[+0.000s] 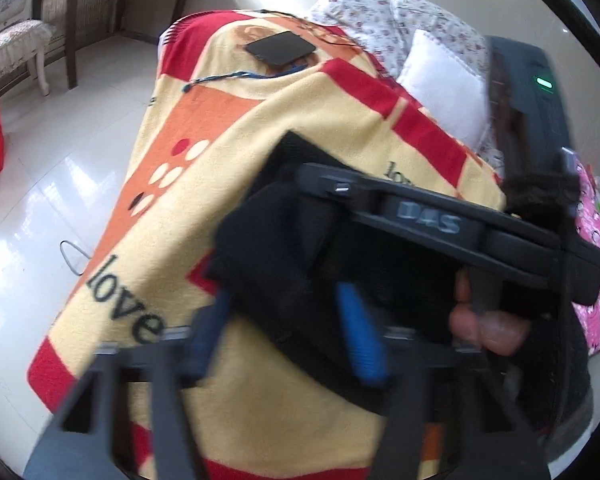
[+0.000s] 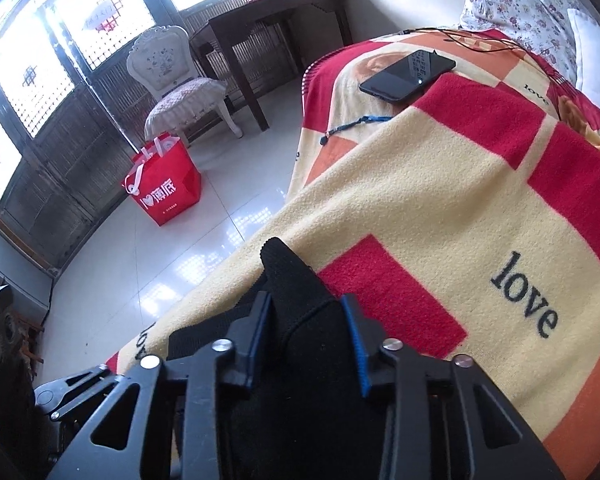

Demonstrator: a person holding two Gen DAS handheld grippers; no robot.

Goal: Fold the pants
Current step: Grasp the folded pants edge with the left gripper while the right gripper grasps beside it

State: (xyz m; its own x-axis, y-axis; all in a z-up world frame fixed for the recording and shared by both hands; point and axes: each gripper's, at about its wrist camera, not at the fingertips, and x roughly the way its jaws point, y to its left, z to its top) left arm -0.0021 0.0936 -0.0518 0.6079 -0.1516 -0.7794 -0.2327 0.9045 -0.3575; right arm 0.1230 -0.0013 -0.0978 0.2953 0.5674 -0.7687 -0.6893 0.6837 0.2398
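The black pants (image 1: 284, 264) lie bunched on a yellow, red and orange "love" blanket (image 1: 228, 152) spread over a bed. In the left wrist view my left gripper (image 1: 288, 332) has its blue pads (image 1: 360, 336) pressed on a thick fold of the black fabric. Just beyond it the right tool's black housing (image 1: 428, 220) crosses the view, with a person's fingers (image 1: 484, 328) under it. In the right wrist view my right gripper (image 2: 308, 340) is shut on a pointed fold of the pants (image 2: 296, 280) near the blanket's (image 2: 440, 200) left edge. The rest of the pants is hidden below both tools.
A black phone (image 2: 408, 74) and a blue lanyard (image 2: 360, 122) lie further up the bed, with floral pillows (image 1: 444, 80) behind. On the shiny floor to the left stand a red bag (image 2: 162, 188), a white chair (image 2: 176, 88) and a dark table (image 2: 268, 20).
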